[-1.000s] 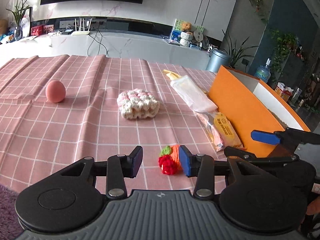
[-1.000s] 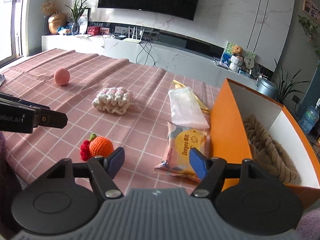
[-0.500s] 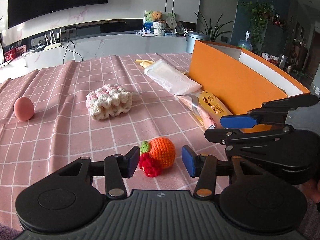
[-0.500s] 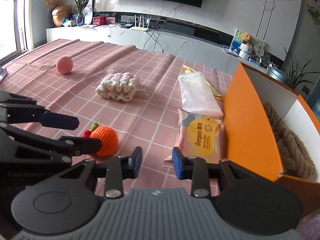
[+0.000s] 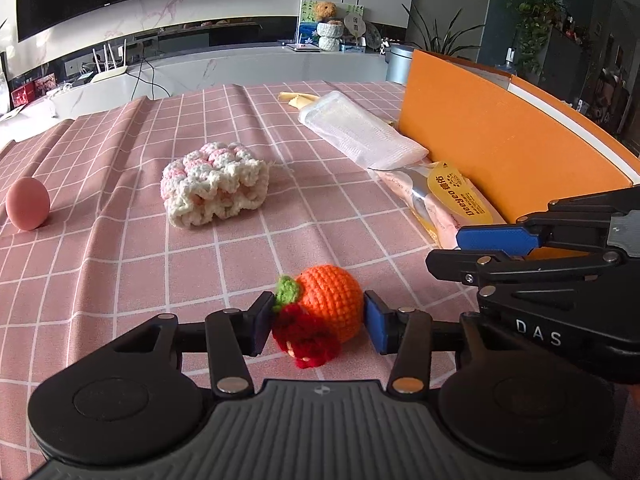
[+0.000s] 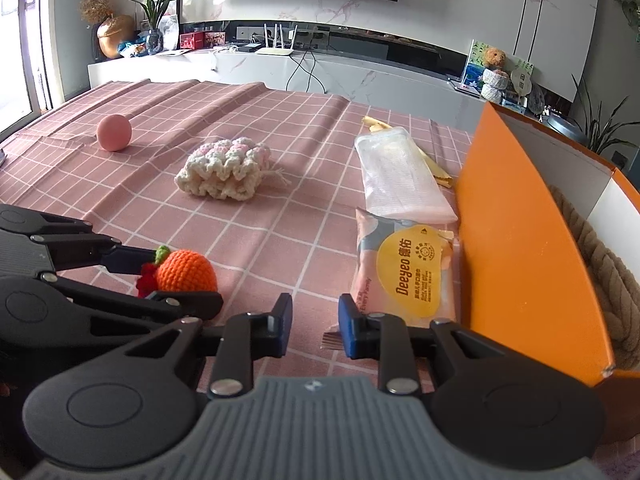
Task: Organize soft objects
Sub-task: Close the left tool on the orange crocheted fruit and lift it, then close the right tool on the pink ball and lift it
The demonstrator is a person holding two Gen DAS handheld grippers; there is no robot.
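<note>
**Ana:** Left gripper has its two pads on either side of the crocheted orange toy, which sits on the desk near the front edge. Both pads look to be touching the yarn, so I'd call it closed on the toy, though how firmly I can't say.

**Ben:** And the right gripper?

**Ana:** Narrowly parted, holding nothing. It hovers low just beside the near end of the wipes pack, which lies against the outer wall of the orange box.

**Ben:** So the step in hand is the pickup of the toy?

**Ana:** That's my reading. The toy looks to be resting on the checked cloth, not yet lifted. A coil of rope is already inside the box, so the box is probably where the soft things go.

**Ben:** What does the next move call for?

**Ana:** A straight lift, then a carry to the right over the box's tall wall. The right gripper sits between the toy and the box, so the path must clear it. The red bit dangles below the pads and could snag.

**Ben:** What's left?

**Ana:** The white-and-pink knitted piece, the pink ball, the clear pouch and the wipes.
</note>
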